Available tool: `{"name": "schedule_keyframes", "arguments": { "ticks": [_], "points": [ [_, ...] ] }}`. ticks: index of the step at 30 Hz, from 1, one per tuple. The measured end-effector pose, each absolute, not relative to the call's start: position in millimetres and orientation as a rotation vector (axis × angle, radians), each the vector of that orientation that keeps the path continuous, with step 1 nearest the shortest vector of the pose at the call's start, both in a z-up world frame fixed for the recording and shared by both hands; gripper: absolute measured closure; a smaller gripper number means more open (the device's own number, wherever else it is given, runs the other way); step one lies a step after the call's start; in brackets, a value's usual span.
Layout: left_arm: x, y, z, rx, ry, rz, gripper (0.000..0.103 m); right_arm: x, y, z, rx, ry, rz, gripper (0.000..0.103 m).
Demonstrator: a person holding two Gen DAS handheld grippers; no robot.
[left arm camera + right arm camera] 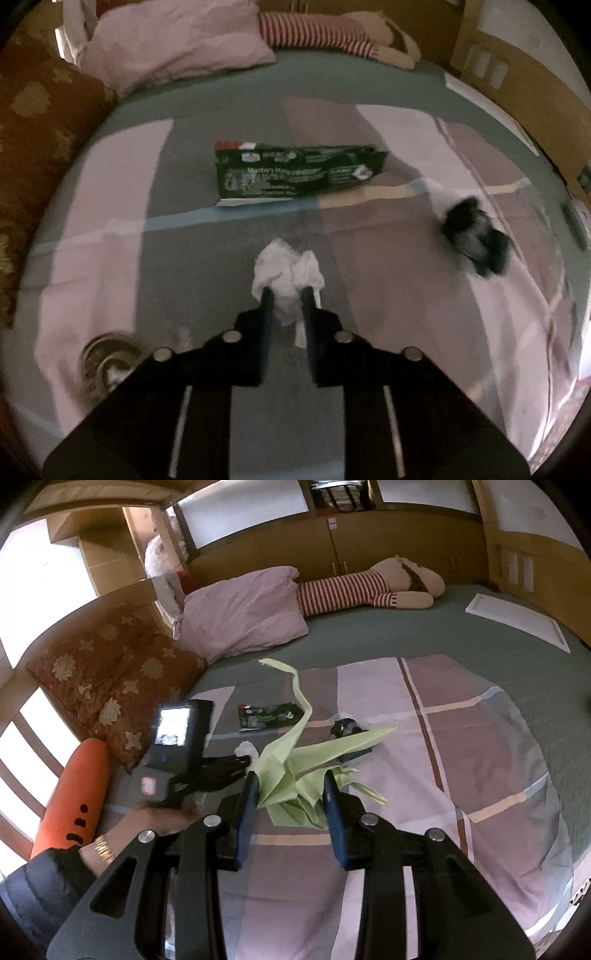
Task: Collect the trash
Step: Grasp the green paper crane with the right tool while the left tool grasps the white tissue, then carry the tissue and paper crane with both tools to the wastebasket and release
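Your left gripper [287, 295] is clamped on the crumpled tissue [286, 271]; your right gripper [291, 788] grips the green paper crane [295, 771]. Mid-bed [221, 107], the green wrapper [295, 173] lies beyond.

Green wrapper [299, 173] on the bed: white print reading "Member's Ma…", remainder blurred; smaller lines and logos illegible. No other readable text.

The left gripper [288, 295] pinches a crumpled white tissue [286, 275] between its fingers, over the patchwork bedspread [388, 277]. Straight ahead lies a flattened green wrapper [295, 175]; ahead to the right, a dark crumpled wad [474, 242]; far ahead, a pink pillow [177, 44].
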State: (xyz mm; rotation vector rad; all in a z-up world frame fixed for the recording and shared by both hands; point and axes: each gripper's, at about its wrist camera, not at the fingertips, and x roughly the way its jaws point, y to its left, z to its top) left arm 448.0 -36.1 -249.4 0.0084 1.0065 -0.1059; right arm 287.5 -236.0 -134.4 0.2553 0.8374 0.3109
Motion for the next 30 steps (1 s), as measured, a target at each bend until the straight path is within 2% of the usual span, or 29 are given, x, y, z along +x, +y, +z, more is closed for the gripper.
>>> {"name": "schedule_keyframes", "arguments": {
  "ticks": [9, 12, 17, 24, 30],
  "points": [
    [291.3, -36.8, -124.7, 0.052, 0.783, -0.138, 0.086, 270.2, -216.7, -129.1, 0.206, 0.837, 0.363, 0.068],
    [247.0, -35.5, -101.7, 0.042, 0.724, -0.136, 0.086, 257.3, -207.9, -120.5, 0.172, 0.818, 0.369, 0.068],
    [206.8, -26.7, -104.3, -0.012, 0.703, -0.107, 0.086, 233.4, -198.3, -120.7, 0.164, 0.809, 0.370, 0.068],
    [216.7, -18.6, -125.8, -0.011, 0.740, -0.102, 0.086, 231.3, -186.1, -133.7, 0.110, 0.839, 0.356, 0.068],
    [211.1, -20.1, -123.2, -0.013, 0.727, -0.135, 0.086, 207.3, -207.3, -106.3, 0.151, 0.742, 0.328, 0.068]
  ]
}}
